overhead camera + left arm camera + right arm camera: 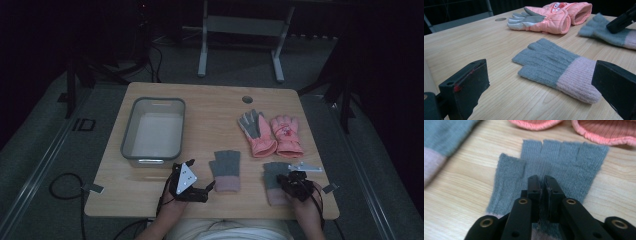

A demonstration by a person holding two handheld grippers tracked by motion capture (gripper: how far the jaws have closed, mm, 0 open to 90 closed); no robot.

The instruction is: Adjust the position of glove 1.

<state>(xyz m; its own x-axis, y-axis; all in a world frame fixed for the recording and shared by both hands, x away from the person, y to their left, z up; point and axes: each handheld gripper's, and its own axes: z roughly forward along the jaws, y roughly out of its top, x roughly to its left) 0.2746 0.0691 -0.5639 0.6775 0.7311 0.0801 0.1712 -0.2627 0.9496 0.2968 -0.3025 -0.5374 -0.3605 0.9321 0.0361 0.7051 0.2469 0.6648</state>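
The right hand-held gripper (543, 178) is down on the grey knit glove (554, 157) lying flat at the near right of the worktop (210, 107), its jaws nearly pressed together over the palm. Whether they have caught any wool between them I cannot tell. The left hand-held gripper (541, 82) waits spread wide, just short of the matching grey glove (556, 68) at the near middle. This looks like the pick-up step; next the right needs a firm pinch of fabric, then a lift, perhaps toward the grey bin (131, 131). The pink gloves (270, 132) lie farther back. No readable writing anywhere.
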